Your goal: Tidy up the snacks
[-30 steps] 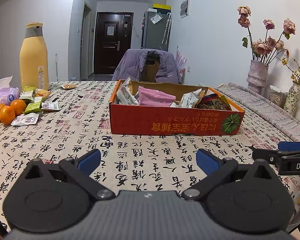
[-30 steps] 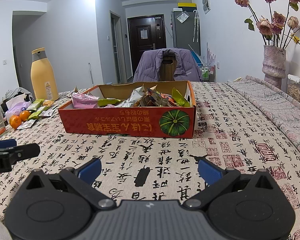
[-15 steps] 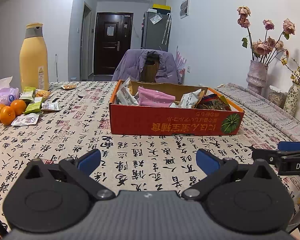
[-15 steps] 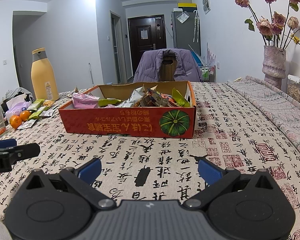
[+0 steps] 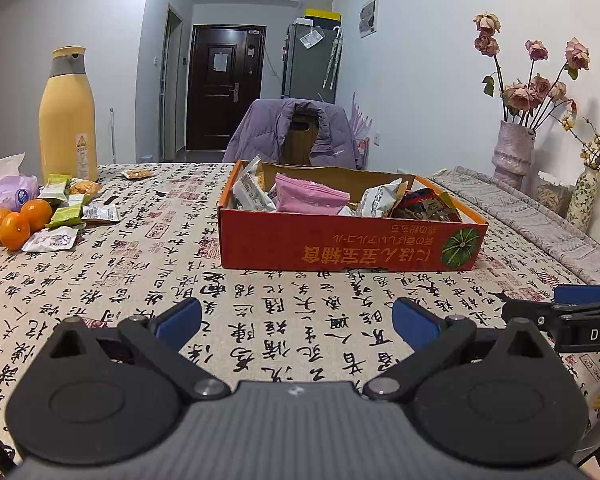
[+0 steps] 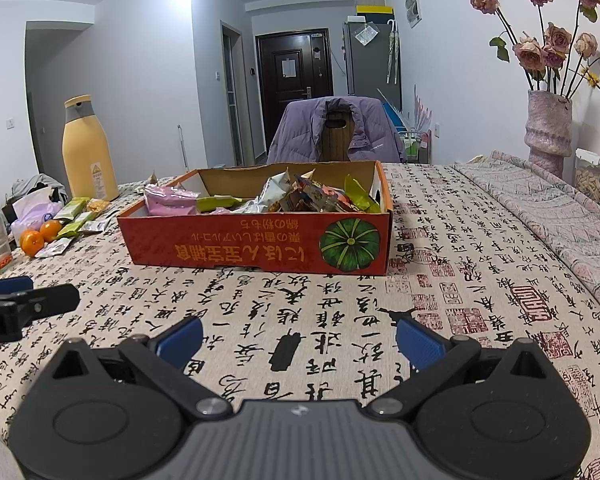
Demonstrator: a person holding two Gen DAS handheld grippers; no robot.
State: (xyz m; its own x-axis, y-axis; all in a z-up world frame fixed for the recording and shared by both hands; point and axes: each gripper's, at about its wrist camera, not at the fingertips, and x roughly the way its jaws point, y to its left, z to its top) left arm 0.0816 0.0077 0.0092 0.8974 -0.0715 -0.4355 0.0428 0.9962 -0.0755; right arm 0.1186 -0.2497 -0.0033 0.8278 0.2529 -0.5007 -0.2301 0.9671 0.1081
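A calligraphy-print cloth covered the tabletop [image 5: 148, 280], with a dark door [image 5: 225, 88] at the far end of the room. The red snack box [image 5: 348, 246] sat mid-table, heaped with packets; loose snack packets [image 5: 66, 216] lay well to its left beside oranges [image 5: 18, 224]. The left tongs [image 5: 296, 318] and right tongs [image 6: 298, 336] gaped wide, holding and touching nothing.

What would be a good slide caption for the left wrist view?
Open left gripper hovers over the calligraphy tablecloth, facing a red snack box; loose snack packets wait beside oranges.
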